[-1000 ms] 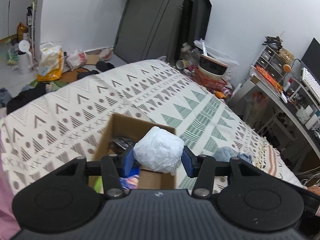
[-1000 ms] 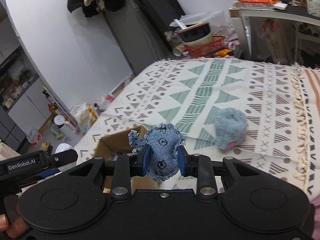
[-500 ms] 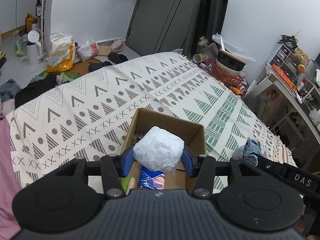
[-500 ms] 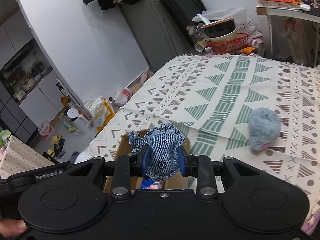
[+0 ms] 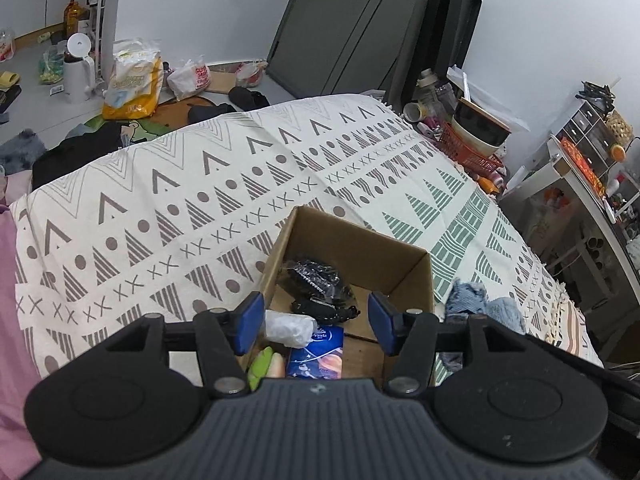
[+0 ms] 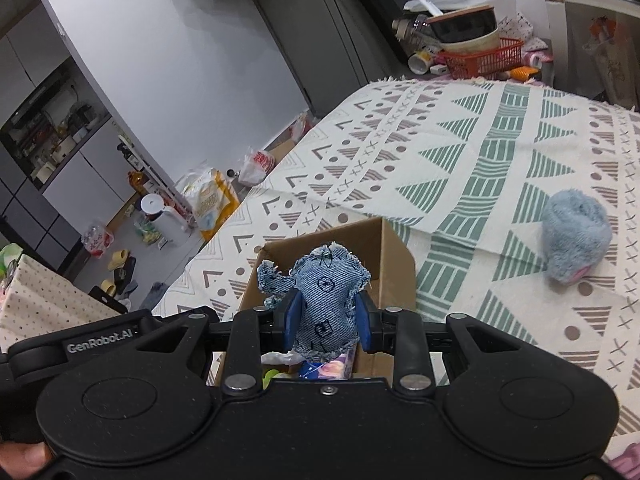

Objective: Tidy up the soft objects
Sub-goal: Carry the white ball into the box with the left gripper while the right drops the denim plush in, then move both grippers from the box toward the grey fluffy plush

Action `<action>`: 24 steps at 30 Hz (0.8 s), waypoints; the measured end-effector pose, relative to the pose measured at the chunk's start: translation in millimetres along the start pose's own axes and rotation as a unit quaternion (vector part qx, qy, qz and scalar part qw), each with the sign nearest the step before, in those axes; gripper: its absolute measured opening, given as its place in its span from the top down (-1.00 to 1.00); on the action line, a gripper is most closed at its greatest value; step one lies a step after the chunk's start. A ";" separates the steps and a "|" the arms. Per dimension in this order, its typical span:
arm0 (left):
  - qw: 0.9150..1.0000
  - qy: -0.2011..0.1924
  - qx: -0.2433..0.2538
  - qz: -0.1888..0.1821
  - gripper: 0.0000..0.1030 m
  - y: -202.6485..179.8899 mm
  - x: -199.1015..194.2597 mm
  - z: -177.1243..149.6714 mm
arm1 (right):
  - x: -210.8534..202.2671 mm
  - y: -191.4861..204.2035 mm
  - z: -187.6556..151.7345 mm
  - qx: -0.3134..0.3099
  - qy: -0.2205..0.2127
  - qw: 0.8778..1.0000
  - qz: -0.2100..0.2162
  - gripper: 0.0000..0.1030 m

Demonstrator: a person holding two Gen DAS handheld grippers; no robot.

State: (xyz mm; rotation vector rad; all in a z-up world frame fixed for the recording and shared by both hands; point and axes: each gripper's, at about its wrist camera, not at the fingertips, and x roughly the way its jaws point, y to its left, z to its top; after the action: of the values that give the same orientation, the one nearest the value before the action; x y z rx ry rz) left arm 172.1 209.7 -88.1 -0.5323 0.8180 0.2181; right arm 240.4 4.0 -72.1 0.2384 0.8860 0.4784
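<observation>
A brown cardboard box (image 5: 356,240) (image 6: 396,256) sits on the patterned bedspread. Inside it lie a white crumpled bundle (image 5: 289,327), a black plastic-wrapped item (image 5: 320,282), a blue packet (image 5: 318,350) and a green-yellow soft thing (image 5: 262,364). My left gripper (image 5: 316,322) hangs open over the box with nothing between its fingers. My right gripper (image 6: 327,326) is shut on a denim soft toy (image 6: 320,300), held just above the box's near edge. A fluffy blue soft toy (image 6: 574,248) lies on the bedspread to the right, apart from the box.
The bedspread (image 5: 168,200) stretches left and beyond the box. Bags (image 5: 132,80) and a white jug (image 5: 78,70) clutter the floor past the bed. A red basket with bowls (image 6: 476,56) stands at the far corner, a desk (image 5: 592,184) at right.
My left gripper has opened and the white bundle has dropped into the box. The right gripper has carried the denim toy closer over the box.
</observation>
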 end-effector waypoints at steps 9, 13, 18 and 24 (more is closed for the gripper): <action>1.000 0.000 0.010 0.010 -0.23 -1.6 -6.3 -3.5 | 1.7 -1.4 -9.9 0.011 0.026 1.000 0.009 0.11; 0.999 -0.012 0.018 0.024 -0.52 -7.4 -12.7 -8.7 | -9.4 -10.5 -10.8 0.022 0.017 1.000 0.005 -0.28; 0.999 -0.012 0.026 0.027 -0.53 -16.7 -17.8 -11.7 | -26.0 -24.7 -8.8 0.032 0.006 0.999 -0.006 -0.52; 0.999 -0.013 0.037 0.029 -0.54 -31.8 -24.0 -15.9 | -44.8 -42.5 -7.7 0.029 -0.002 0.999 -0.020 -0.77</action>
State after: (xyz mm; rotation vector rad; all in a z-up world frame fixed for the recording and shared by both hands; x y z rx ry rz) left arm 158.1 174.7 -67.6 -0.4350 0.8130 0.2475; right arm 223.1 -55.0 -62.8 0.2741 0.9007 0.4161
